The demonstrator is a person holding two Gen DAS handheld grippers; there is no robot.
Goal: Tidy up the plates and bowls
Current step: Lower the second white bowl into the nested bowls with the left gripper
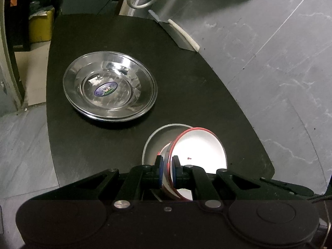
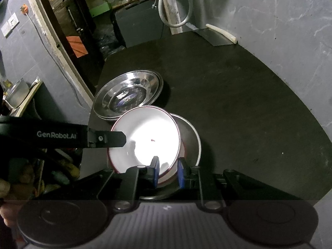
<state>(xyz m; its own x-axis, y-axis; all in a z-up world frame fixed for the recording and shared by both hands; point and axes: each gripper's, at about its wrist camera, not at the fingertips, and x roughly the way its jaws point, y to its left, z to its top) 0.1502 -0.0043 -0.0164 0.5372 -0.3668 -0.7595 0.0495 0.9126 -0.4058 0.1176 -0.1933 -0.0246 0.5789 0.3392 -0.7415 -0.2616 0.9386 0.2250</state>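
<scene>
Nearest, the left tongs pinch the rim of the white bowl, and the right tongs stand narrow astride its opposite edge, though I cannot tell whether they truly bite. The bowl hangs tilted, half inside a steel bowl at the near edge of the black table, the stacked steel plates lying farther off to the left. With only thin rim grips, I'd worry it could slip or twist and clatter down, or shove the steel bowl off the edge.

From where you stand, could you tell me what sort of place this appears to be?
Probably a home kitchen or utility corner: a black table set against grey marble-look tiles, a cleaver by the wall, stacked steel plates.
</scene>
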